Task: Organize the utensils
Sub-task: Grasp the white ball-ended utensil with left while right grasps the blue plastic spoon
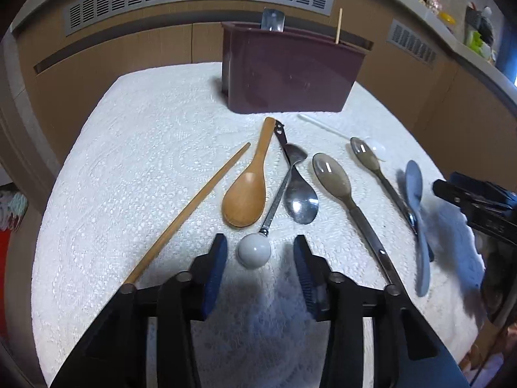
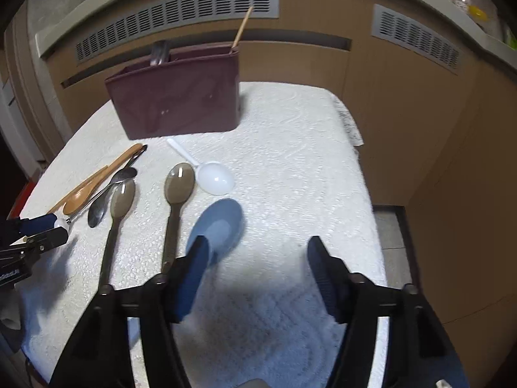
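Utensils (image 1: pixel 300 190) lie fanned out before the maroon caddy (image 1: pixel 290 74), easy picking. Left gripper (image 1: pixel 260 258), jaws apart, straddles the ball-ended tool (image 1: pixel 254 251); right gripper (image 2: pixel 255 278) gapes empty.

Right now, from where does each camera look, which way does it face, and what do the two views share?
Left wrist: sits on the left gripper, looking forward and down at the white-knobbed metal utensil between its open jaws; the right gripper shows at the right edge.
Right wrist: sits on the right gripper, looking forward and down at the blue plastic spoon by its open jaws; the left gripper shows at the left edge.
Shared: the dark red rectangular utensil holder, wooden spoon and white tablecloth.
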`<state>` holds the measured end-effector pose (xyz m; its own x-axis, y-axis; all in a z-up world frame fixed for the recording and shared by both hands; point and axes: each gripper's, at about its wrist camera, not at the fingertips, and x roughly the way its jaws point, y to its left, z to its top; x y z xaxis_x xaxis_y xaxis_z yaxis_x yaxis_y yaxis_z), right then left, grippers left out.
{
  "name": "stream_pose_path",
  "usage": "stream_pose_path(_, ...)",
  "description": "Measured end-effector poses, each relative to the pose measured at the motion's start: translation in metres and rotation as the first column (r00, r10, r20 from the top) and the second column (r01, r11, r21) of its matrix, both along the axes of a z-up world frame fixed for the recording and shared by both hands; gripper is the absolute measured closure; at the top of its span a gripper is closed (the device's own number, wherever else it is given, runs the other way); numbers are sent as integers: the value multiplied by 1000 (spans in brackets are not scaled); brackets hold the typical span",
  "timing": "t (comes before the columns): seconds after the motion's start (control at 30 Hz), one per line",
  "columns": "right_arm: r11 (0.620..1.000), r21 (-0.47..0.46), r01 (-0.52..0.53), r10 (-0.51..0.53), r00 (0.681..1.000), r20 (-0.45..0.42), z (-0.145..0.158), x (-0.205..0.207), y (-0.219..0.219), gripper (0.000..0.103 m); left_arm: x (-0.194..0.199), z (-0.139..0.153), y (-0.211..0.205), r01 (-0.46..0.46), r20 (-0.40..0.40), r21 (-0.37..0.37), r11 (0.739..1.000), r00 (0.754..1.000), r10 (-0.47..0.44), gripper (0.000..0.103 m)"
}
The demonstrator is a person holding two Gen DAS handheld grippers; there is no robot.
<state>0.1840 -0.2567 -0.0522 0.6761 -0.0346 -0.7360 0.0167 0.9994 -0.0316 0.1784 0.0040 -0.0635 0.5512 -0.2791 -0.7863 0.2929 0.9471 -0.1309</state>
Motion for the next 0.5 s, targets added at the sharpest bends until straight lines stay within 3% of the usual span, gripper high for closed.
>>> stream_pose_path(0.03,1000,-16,11,-10,1000,9,0,-2,-1,28,2,-1,-2,-9,2,14,1000,1000,9,80)
stream_pose_path(0.13,998,-51,29,-29,1000,5,-1,-2,-1,15,1,7,1,-37,24,14,999,999,37,81)
stream_pose_path(0.2,998,-53,36,-36,999,1,0,-1,0,15,-5,22,4,-48,82,16,999,996,46,81)
stream_pose_path(0.33,997,54,56,-54,998,-25,0,8,8,14,-12,54,10,-77,197,17,997,978,72,81)
stream_pose_path(0.5,988,127,84,-71,992,-104,-10,35,33,18,-11,72,19,-94,255,-8,996,963,93,81)
